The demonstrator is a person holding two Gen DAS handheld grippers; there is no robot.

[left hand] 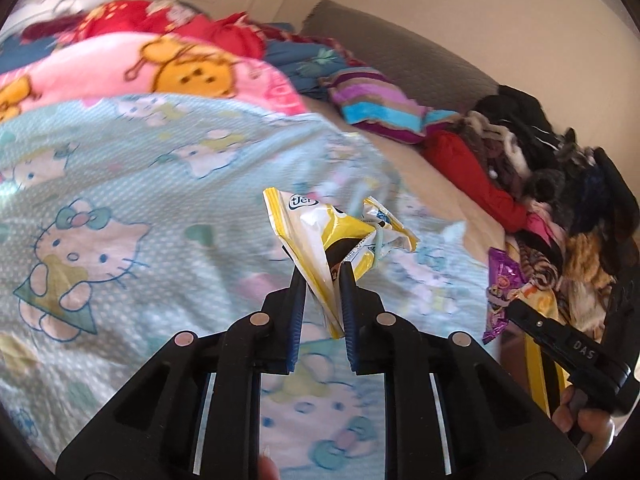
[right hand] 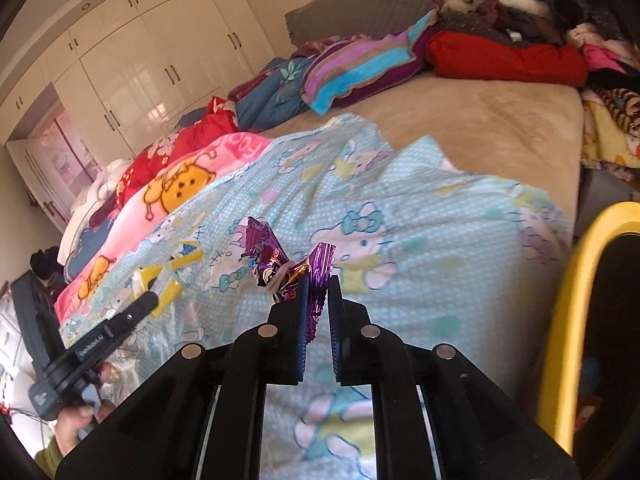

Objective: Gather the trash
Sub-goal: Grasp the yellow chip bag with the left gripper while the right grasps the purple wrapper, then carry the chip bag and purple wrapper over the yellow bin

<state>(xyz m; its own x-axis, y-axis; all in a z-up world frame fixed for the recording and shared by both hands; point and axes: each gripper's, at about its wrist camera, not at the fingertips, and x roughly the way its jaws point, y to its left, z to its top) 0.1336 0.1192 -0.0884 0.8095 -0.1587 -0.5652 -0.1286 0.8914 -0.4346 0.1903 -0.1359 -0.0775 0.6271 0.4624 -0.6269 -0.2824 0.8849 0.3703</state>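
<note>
We are holding two bits of trash over the bed. Our left gripper (left hand: 323,270) is pinched tight on a crinkly yellow and white snack wrapper (left hand: 332,236), which sticks up in the middle of the left view. The wrapper is off the bed, just above the light blue cat-print bed sheet (left hand: 120,184).

Our right gripper (right hand: 318,280) is squeezed shut on a shiny purple foil candy wrapper (right hand: 280,268), in the middle of the right view. It is up in the air too. In the left view we can see the same purple wrapper at the lower right, held by the other black tool.

So the picking up looks done for these two. What is left, we think, is to drop them in a bin. At the right edge of the right view there is a big yellow plastic rim (right hand: 576,296) with a dark hole inside. It may be the trash bin, but we cannot tell for sure. It is near the right gripper, so the purple wrapper may go in first.

We cannot see more trash on the blue sheet or on the bare tan mattress (right hand: 480,120) in the upper right. The pile of clothes (left hand: 560,184) at the right of the left view could hide some; we cannot tell
</note>
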